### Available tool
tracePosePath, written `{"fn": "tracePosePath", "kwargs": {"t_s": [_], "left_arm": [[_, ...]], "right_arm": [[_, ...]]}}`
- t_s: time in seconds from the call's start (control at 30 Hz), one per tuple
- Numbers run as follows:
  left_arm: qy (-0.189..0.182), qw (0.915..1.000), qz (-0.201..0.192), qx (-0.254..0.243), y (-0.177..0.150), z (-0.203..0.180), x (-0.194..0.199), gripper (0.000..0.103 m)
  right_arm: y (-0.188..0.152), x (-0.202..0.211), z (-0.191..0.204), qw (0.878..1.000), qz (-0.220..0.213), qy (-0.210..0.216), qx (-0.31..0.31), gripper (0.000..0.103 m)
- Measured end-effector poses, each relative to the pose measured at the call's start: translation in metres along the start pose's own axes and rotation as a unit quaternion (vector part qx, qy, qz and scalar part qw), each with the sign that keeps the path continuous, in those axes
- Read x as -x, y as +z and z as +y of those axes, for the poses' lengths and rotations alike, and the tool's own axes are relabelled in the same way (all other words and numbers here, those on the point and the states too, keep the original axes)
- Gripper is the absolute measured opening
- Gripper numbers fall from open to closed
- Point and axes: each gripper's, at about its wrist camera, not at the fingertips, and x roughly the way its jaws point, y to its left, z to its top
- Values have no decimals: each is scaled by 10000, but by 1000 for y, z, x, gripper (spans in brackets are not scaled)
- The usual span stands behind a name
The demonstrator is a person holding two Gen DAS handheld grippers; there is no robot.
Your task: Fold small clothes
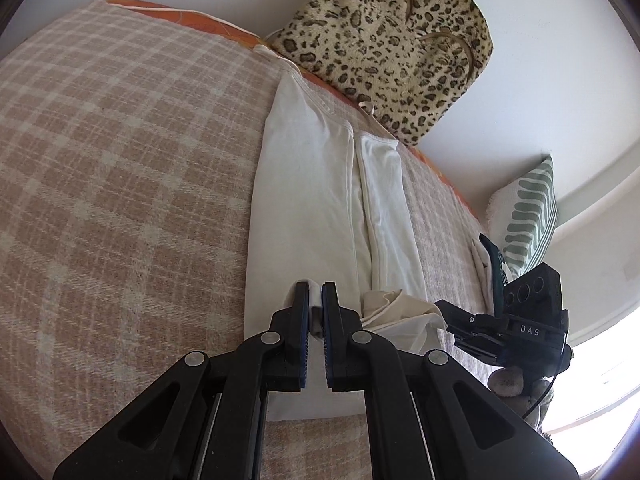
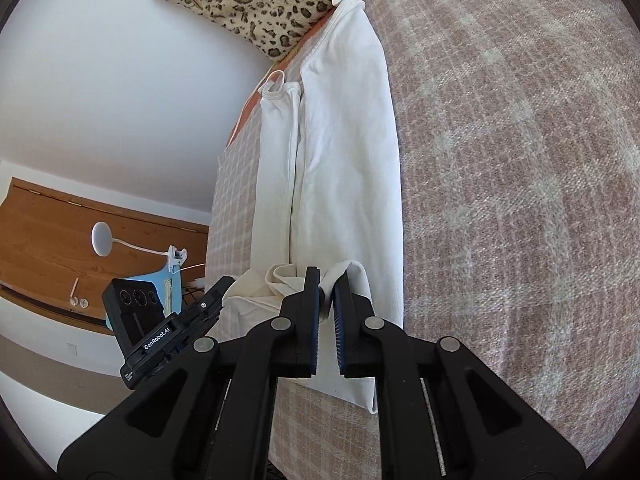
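Observation:
A white strappy top lies folded lengthwise in a long strip on the plaid blanket, straps toward the far edge. My left gripper is shut on the near hem, with white fabric pinched between its pads. To its right, my right gripper holds the bunched hem corner. In the right wrist view the top runs away from me, and my right gripper is shut on a fold of its near hem. The left gripper sits close on the left at the same hem.
A leopard-print cushion leans on the white wall beyond the top's straps. A green-striped pillow and a dark green item lie at the right. Left of the blanket's edge stand wooden furniture and a white lamp.

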Motion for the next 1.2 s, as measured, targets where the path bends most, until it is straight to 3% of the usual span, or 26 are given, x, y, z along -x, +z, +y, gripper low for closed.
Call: {"fn": "tracePosePath", "kwargs": {"t_s": [0.17, 0.3, 0.37, 0.43, 0.47, 0.7, 0.83, 1.03, 1.13, 1.2], "left_arm": [[68, 9999, 92, 43, 6, 2, -7, 6], [284, 9996, -15, 37, 12, 0, 0, 20], [342, 9993, -169, -4, 15, -1, 9, 23], [391, 9987, -299, -90, 16, -2, 16, 23], [371, 9988, -308, -125, 16, -3, 18, 23], [446, 9981, -64, -423, 8, -4, 10, 25], [540, 9973, 63, -491, 7, -6, 2, 25], [661, 9962, -50, -571, 8, -13, 3, 25], [707, 9956, -171, -590, 11, -14, 8, 25], [729, 9952, -240, -603, 12, -16, 11, 25]], "right_arm": [[5, -2, -1, 9999, 11, -146, -14, 8], [8, 4, -2, 9995, -27, -304, -29, 11], [10, 11, 0, 9991, -61, -412, -5, 27], [12, 23, 2, 9988, -290, -392, 79, 53], [14, 29, 5, 9983, -398, -396, 139, 54], [13, 39, 40, 9889, -517, -793, 1148, 54], [2, 27, 62, 9758, -317, -1115, 1854, 38], [-17, 3, 85, 9662, 182, -810, 2442, 25], [-18, -17, 91, 9643, 382, -749, 2510, 24], [-18, -29, 91, 9609, 426, -932, 2572, 24]]}}
